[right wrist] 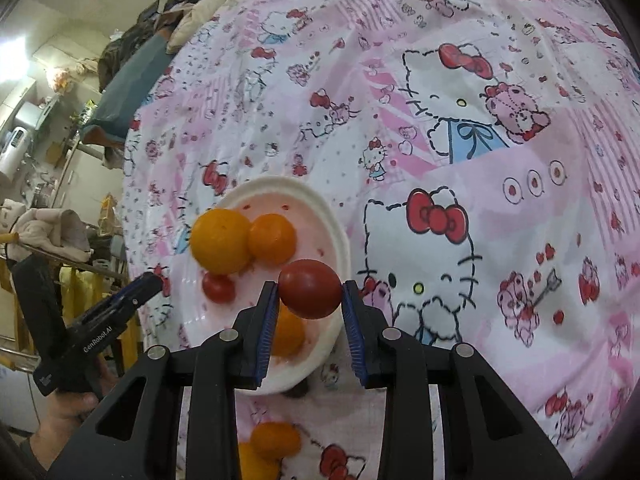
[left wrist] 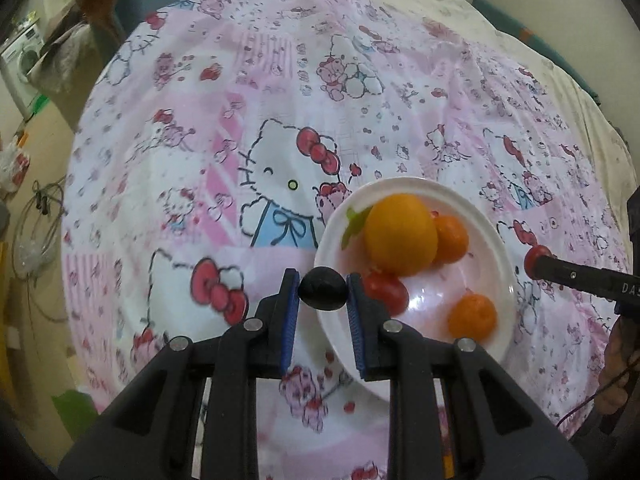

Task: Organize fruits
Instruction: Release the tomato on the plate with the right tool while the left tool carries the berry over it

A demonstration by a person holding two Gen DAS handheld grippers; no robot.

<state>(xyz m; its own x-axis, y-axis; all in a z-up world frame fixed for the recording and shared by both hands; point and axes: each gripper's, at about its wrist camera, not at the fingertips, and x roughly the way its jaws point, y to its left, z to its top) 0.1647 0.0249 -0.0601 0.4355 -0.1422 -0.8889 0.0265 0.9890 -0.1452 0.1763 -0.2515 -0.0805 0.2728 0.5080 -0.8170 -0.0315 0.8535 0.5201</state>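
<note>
The white plate [left wrist: 500,280] sat on the pink cat cloth [left wrist: 280,100] that covered the surface. On the plate lay a big yellow-orange fruit [left wrist: 400,234], a small orange [left wrist: 452,239] touching it, another small orange [left wrist: 472,317] nearer the front rim, and a little red tomato [left wrist: 386,292].

The left gripper [left wrist: 323,292] had its jaws squeezed narrow on a small dark plum [left wrist: 322,289], right at the near rim of the plate. The right gripper [right wrist: 310,298] had its jaws squeezed on a round red tomato [right wrist: 310,294], held above the plate's front part. More orange fruit [right wrist: 272,446] lay on the cloth outside the plate, close under the right gripper.

What could have gone wrong? The plum and the red tomato were round and smooth, so either could have slipped out and rolled away over the cloth. A hard squeeze could have squashed the soft tomato. The plate was already getting full, so a dropped fruit could have bumped the others and knocked one over the rim. The two grippers were close together at the plate and could have hit each other. The cloth was wrinkly, so the plate could have tipped if it was pushed at its rim.

On the side of the left gripper, seen from the right camera, white letters read "GenRobot.AI". On the right gripper, seen from the left camera, only "DAS" could be read; the rest was cut off. The cloth showed cat pictures but no words I could read.
</note>
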